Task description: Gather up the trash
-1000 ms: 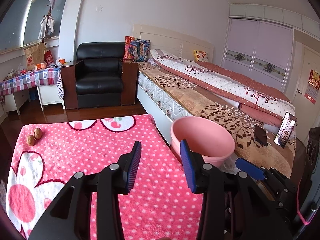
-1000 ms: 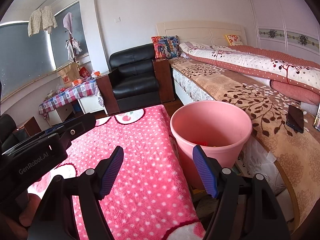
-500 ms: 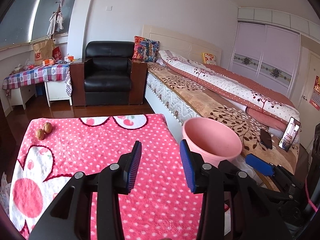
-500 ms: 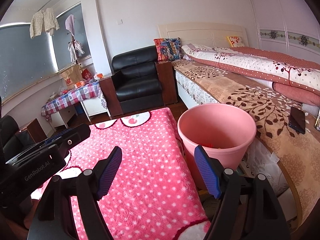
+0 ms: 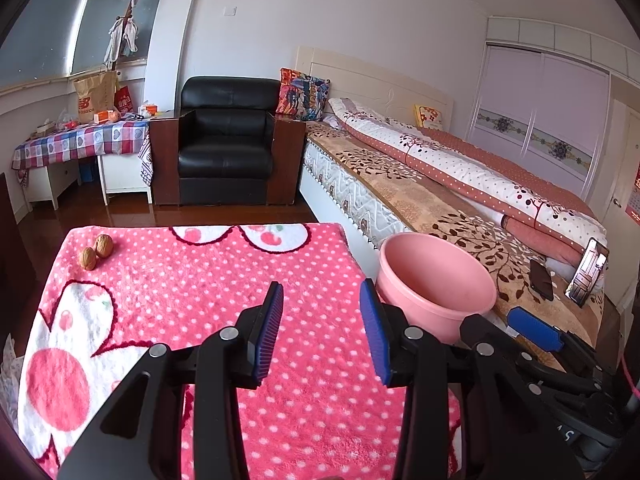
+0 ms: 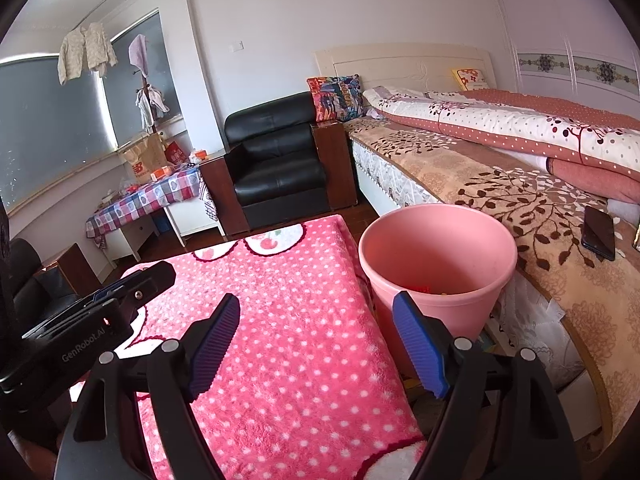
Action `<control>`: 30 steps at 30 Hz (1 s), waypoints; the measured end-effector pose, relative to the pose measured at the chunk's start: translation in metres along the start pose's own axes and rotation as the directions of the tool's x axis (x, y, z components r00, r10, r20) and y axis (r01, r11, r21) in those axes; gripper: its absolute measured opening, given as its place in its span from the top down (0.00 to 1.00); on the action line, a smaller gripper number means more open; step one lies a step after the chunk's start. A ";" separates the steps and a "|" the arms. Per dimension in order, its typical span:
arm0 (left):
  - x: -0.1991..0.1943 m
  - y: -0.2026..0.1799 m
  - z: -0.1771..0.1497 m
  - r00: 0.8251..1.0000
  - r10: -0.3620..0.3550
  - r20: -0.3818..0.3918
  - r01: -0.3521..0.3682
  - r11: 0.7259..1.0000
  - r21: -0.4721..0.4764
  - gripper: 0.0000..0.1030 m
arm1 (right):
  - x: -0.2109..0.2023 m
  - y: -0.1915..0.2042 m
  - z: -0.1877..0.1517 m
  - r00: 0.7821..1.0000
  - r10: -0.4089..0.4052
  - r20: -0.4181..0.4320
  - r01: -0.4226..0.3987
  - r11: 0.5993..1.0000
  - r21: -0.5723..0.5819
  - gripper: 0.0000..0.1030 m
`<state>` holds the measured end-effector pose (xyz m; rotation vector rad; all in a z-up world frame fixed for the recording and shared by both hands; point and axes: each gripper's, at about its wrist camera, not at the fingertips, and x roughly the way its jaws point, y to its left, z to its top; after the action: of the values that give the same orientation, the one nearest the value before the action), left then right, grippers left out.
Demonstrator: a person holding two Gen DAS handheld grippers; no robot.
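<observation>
Both my hand-held grippers, left (image 5: 320, 330) and right (image 6: 316, 342), have pulled back, gaping empty; two walnuts (image 5: 96, 251) remain far left on the surface (image 5: 224, 272).

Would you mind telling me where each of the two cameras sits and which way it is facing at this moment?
Left wrist: on the left gripper, open, looking over the pink blanket toward two walnuts and the armchair; the right gripper shows at lower right.
Right wrist: on the right gripper, open, facing the pink bucket beside the bed; the left gripper shows at left.
Shared: blanket, bucket, armchair, bed.
</observation>
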<state>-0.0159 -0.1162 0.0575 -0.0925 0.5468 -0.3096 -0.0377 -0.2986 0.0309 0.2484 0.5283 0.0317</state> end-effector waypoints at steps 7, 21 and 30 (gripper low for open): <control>-0.001 0.003 -0.001 1.000 0.011 0.003 -0.011 1.000 -0.002 0.62 | -0.003 0.003 -0.002 1.000 0.004 0.016 -0.004 1.000 0.003 0.25; -0.003 -0.001 -0.002 1.000 0.007 0.004 -0.007 1.000 0.008 0.65 | -0.009 0.004 -0.001 0.999 0.010 0.033 -0.010 1.000 -0.002 0.25; -0.003 -0.003 -0.004 1.000 0.005 0.005 -0.005 1.000 0.024 0.65 | -0.009 0.006 -0.001 0.999 0.011 0.034 -0.011 1.000 -0.003 0.25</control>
<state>-0.0212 -0.1184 0.0558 -0.0686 0.5385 -0.3105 -0.0461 -0.2938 0.0360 0.2489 0.4932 0.0386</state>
